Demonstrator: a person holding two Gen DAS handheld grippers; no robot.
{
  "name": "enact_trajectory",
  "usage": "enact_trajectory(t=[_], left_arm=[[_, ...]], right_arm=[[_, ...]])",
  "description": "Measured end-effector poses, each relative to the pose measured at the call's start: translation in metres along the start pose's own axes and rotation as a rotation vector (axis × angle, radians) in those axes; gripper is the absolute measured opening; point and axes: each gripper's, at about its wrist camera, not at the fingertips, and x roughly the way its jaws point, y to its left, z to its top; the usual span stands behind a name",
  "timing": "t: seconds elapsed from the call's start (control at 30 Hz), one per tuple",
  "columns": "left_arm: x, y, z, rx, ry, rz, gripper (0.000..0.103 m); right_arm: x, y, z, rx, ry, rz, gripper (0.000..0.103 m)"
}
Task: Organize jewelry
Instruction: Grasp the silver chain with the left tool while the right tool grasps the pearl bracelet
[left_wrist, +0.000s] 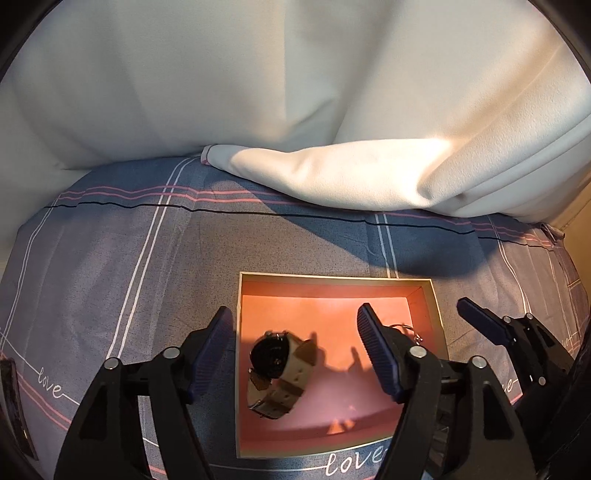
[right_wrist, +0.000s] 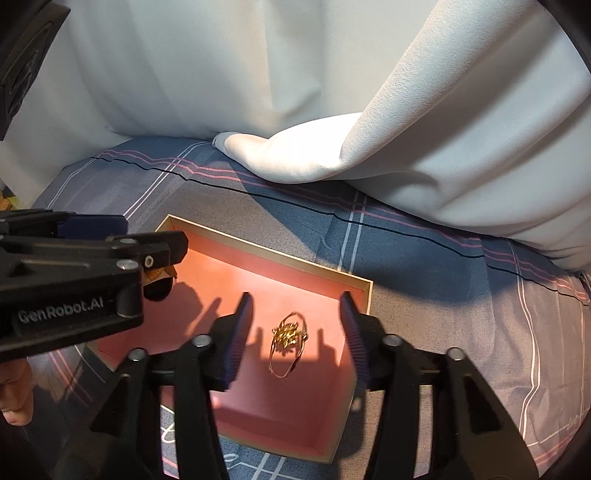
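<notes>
A shallow box (left_wrist: 334, 277) with a gold rim and pink lining lies on the bedsheet; it also shows in the right wrist view (right_wrist: 280, 258). A watch (left_wrist: 275, 371) with a black dial and tan strap lies in its left part, below my open, empty left gripper (left_wrist: 295, 334). A gold necklace (right_wrist: 289, 338) lies heaped in its right part, between the fingers of my open, empty right gripper (right_wrist: 295, 321). In the right wrist view the left gripper's body (right_wrist: 74, 280) covers most of the watch. In the left wrist view the necklace (left_wrist: 408, 330) peeks out behind the right finger.
A grey-blue sheet (left_wrist: 147, 266) with pink and white lines and "love" lettering covers the bed. A white curtain (left_wrist: 332, 92) hangs behind and drapes onto the sheet. A dark object (left_wrist: 14, 406) sits at the left edge.
</notes>
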Motion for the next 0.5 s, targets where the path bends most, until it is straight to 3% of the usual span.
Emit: enact_trajectory(t=[0.07,0.17,0.27,0.33,0.43,0.5], left_arm=[[-0.012,0.004,0.005,-0.029,-0.023,-0.005,0.081],[-0.031,0.008,0.011,-0.057,-0.054,-0.031,0.083],[-0.051,0.011,0.012,-0.079,-0.113,-0.023,0.095],[-0.063,0.01,0.01,-0.059,-0.135,-0.066,0.095],[-0.08,0.005,0.0,0.002,-0.175,-0.065,0.095],[-0.09,-0.001,-0.013,0.05,-0.188,-0.072,0.095]], right_arm=[[-0.008,0.0,0.001,-0.016,-0.018,-0.017,0.078],[-0.024,-0.001,0.003,-0.02,-0.07,-0.049,0.088],[-0.04,-0.002,0.005,-0.023,-0.117,-0.067,0.091],[-0.051,-0.003,0.005,-0.024,-0.142,-0.093,0.091],[-0.068,-0.006,-0.002,-0.015,-0.187,-0.156,0.097],[-0.082,-0.009,-0.013,0.003,-0.214,-0.147,0.097]])
